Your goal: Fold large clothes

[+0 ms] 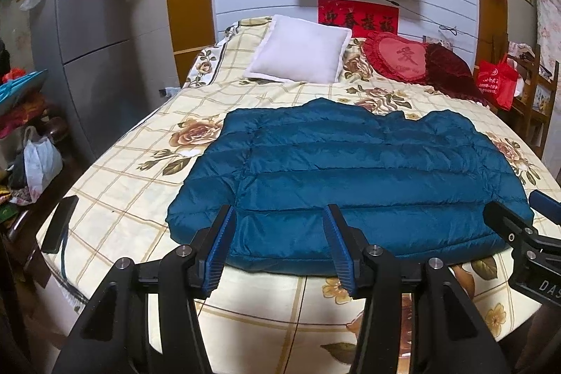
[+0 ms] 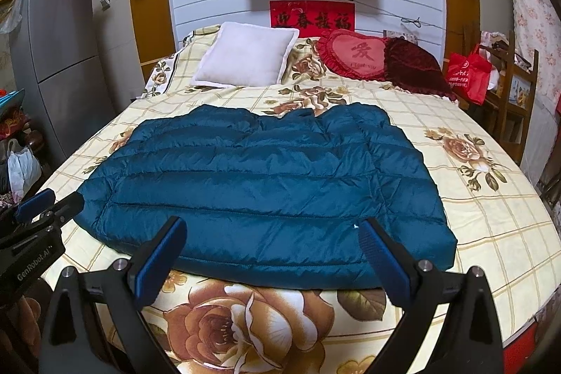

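Jacket (image 2: 259, 184), blue quilted, lies flat across the floral bed (image 2: 491, 226), hem toward me; I read my left claw (image 1: 278, 216) and right claw (image 2: 271, 230), both spread wide and empty over that hem, as poised for a two-corner pinch.

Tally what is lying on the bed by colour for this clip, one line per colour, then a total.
Blue: 1, the puffer jacket, spread flat
White: 1, the square pillow
Red: 2, the heart cushion and the dark red cushion beside it
Black: 1, the flat dark object at the bed's left edge, too unclear to identify
Total: 5
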Action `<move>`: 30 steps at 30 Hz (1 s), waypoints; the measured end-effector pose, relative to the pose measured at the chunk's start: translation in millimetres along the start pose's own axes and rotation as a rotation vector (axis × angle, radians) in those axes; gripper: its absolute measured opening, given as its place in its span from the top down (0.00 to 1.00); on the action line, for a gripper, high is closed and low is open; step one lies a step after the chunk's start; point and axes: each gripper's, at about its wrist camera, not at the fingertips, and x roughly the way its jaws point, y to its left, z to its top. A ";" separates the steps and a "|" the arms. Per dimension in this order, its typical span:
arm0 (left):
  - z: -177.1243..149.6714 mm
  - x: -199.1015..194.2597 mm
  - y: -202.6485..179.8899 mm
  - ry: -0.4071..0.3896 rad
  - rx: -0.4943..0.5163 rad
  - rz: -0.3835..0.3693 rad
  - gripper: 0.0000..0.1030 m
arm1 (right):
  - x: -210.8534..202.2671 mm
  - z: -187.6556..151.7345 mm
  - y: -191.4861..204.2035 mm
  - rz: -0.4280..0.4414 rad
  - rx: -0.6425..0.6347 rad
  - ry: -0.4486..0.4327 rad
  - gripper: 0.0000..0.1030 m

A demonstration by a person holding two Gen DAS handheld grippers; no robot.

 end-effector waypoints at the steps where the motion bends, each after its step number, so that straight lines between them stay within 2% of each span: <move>1: 0.2 1.0 -0.7 0.005 0.001 -0.005 0.43 | 0.6 1.2 -0.3 0.001 -0.001 0.001 0.03; 30: 6.0 16.1 -1.9 0.017 -0.014 -0.012 0.43 | 19.4 7.3 0.5 0.007 -0.019 0.034 0.03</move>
